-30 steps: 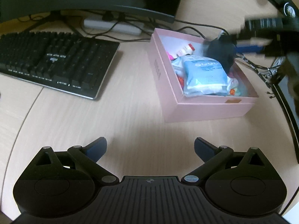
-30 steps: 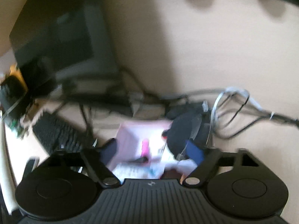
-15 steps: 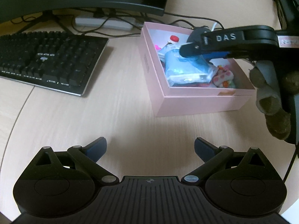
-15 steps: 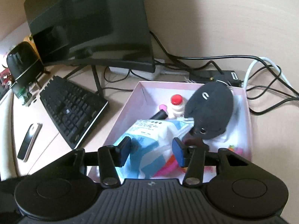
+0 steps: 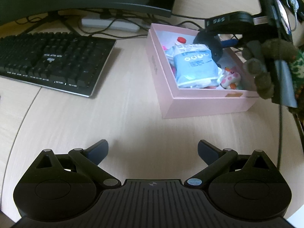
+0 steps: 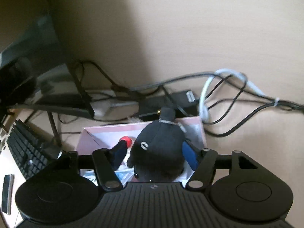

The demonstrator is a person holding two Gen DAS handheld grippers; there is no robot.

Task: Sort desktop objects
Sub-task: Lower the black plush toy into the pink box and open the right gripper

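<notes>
Right wrist view: black plush (image 6: 159,152) lies between your right gripper (image 6: 154,152) jaws, long axis pointing away, over the pink box (image 5: 190,104). Jaws have just been opening, approx. half open; contact unclear. Left gripper (image 5: 153,149) jaws wide open, empty, above the table (image 5: 95,117).

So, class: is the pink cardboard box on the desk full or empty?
Partly full. The pink cardboard box holds a pale blue pouch, a red-capped bottle and a black plush toy.

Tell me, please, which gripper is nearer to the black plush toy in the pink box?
The right gripper: its fingers flank the black plush toy over the pink box. The left gripper hovers open above bare desk, well short of the box.
</notes>
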